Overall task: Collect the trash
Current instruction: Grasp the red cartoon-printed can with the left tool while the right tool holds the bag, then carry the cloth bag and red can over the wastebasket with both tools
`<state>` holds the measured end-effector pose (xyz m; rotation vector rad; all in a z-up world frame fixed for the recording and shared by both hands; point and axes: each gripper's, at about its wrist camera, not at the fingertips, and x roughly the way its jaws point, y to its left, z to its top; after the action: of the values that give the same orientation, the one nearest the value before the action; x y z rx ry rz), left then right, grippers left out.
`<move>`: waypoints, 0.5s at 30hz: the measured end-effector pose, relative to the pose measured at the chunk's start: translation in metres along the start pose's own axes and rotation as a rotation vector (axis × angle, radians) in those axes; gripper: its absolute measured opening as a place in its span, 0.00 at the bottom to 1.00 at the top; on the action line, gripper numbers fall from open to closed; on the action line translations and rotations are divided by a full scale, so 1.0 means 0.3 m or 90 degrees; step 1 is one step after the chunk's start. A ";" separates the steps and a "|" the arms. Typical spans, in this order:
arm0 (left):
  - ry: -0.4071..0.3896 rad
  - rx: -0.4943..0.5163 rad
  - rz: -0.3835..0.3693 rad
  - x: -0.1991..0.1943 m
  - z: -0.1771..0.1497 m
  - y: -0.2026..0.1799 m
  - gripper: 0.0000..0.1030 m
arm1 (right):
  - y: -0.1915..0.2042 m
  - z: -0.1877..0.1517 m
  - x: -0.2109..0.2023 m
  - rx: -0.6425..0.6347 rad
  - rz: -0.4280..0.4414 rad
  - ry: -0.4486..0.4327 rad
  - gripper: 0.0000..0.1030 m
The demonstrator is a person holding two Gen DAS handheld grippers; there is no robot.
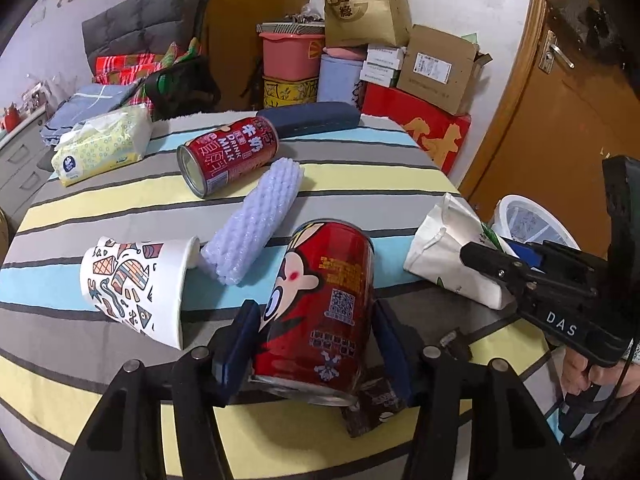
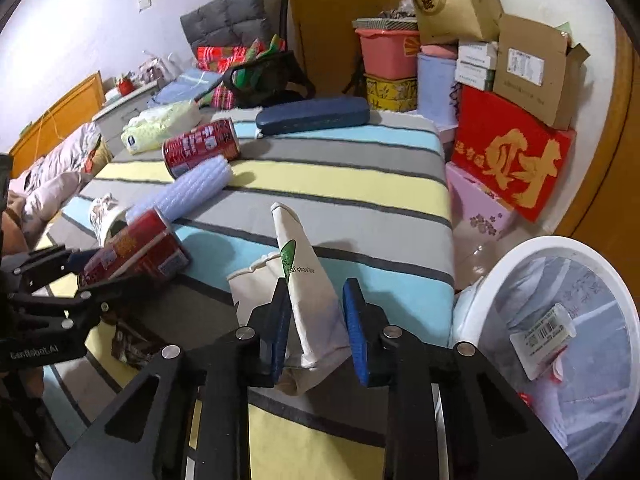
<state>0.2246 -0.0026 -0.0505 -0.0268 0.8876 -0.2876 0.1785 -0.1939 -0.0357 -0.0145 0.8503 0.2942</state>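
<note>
My left tongs (image 1: 316, 344) pinch the red cartoon can (image 1: 320, 308) lying on the striped worktop (image 1: 360, 184); my right tongs (image 2: 316, 332) pinch the crumpled white paper cup (image 2: 304, 280). Grasp step. Next: lift both and carry them to the white bin (image 2: 496, 280) beside the worktop.

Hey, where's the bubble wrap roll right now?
In the left wrist view, the bubble wrap roll lies mid-table, diagonal between the paper cup and the milk can.
</note>
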 end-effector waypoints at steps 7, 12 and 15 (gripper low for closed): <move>-0.027 0.006 0.002 -0.071 -0.009 -0.038 0.55 | -0.013 -0.005 -0.049 0.039 -0.003 -0.028 0.26; -0.047 0.017 -0.002 -0.123 -0.008 -0.073 0.53 | -0.012 -0.007 -0.094 0.061 -0.011 -0.052 0.26; -0.057 0.021 -0.005 -0.153 -0.004 -0.095 0.52 | -0.017 -0.009 -0.131 0.070 -0.013 -0.071 0.26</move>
<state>0.1895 -0.0181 -0.0125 -0.0120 0.7940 -0.3055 0.1533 -0.2088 -0.0090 0.0950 0.7537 0.2259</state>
